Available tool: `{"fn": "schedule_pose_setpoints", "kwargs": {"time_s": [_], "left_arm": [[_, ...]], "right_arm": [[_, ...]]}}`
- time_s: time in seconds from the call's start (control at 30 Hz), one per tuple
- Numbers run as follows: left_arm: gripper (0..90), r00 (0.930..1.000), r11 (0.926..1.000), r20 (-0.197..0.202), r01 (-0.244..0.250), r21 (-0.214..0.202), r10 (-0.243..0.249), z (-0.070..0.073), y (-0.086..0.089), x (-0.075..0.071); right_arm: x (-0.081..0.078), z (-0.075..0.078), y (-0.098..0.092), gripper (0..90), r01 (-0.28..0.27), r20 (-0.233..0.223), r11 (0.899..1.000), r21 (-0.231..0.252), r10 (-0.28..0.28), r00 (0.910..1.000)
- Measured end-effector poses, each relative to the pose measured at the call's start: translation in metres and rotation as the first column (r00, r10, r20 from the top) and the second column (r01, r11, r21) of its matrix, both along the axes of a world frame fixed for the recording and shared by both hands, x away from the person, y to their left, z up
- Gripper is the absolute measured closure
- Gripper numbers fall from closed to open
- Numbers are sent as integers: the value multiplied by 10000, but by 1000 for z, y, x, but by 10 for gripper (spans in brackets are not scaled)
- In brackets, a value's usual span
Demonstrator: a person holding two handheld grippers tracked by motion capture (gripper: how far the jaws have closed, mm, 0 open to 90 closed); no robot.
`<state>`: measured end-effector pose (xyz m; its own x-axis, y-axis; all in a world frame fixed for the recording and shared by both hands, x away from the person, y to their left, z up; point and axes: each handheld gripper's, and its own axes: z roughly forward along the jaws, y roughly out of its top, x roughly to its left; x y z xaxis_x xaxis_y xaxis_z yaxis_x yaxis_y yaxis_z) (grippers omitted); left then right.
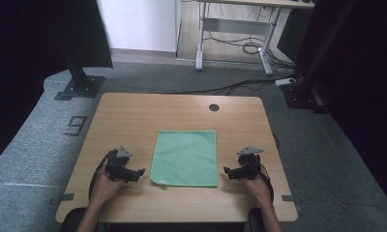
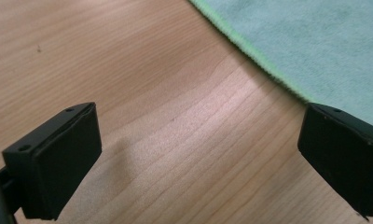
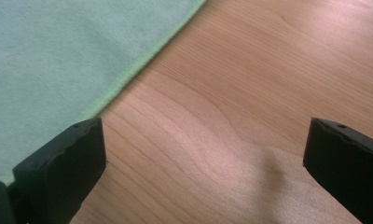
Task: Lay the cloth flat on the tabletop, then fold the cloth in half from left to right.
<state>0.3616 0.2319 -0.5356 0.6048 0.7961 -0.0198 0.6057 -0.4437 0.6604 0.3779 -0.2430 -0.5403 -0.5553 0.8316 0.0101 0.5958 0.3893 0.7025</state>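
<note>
Nearest the camera, two forearms come in over the near edge of the pale wood-grain tabletop (image 1: 133, 111), each hand carrying a black two-jaw gripper. On the left, the left gripper (image 1: 139, 172) sits low over the wood with its jaws spread wide and nothing between them; in the left gripper view bare wood lies in the gap, and the stitched hem of the square mint-green microfibre cloth (image 1: 186, 157) runs just beyond the far jaw, close to it but apart. That cloth lies flat in the middle, between the two sets of jaws, smooth apart from a small turned-up bit at its near left corner. On the right, the right gripper (image 1: 227, 170) mirrors the other: jaws fully apart, empty, pointing inward at the cloth, whose edge in the right gripper view passes just behind one jaw while the other stands over bare wood. Neither set of jaws touches the fabric. Judging by this, the work in hand is handling the cloth, most likely a fold, and the step is the approach to its two side edges, with no grasp made yet. The next move probably calls for sliding each set of jaws inward until a hem sits between the pads, low enough to catch the thin fabric off the wood, then closing both evenly so the cloth lifts without skewing.
</note>
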Motion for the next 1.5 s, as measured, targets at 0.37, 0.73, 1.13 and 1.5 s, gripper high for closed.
{"fn": "schedule_pose_setpoints", "kwargs": {"time_s": [0.37,0.73,1.13,1.5], "left_arm": [[0,10000,9999,39,-80,104,80,-13,2,3],[0,10000,9999,47,-88,98,87,-13,1,3],[0,9999,9999,46,-98,98,97,-13,0,3],[0,10000,9999,47,-84,100,84,-13,0,3]], "right_arm": [[1,-16,-7,0,266,99,9996,121,-267,9996],[1,-17,-6,0,278,153,9996,100,-279,9995],[1,-17,-6,0,293,151,9995,101,-294,9995],[-4,-11,3,0,269,-15,9995,153,-268,9996]]}}
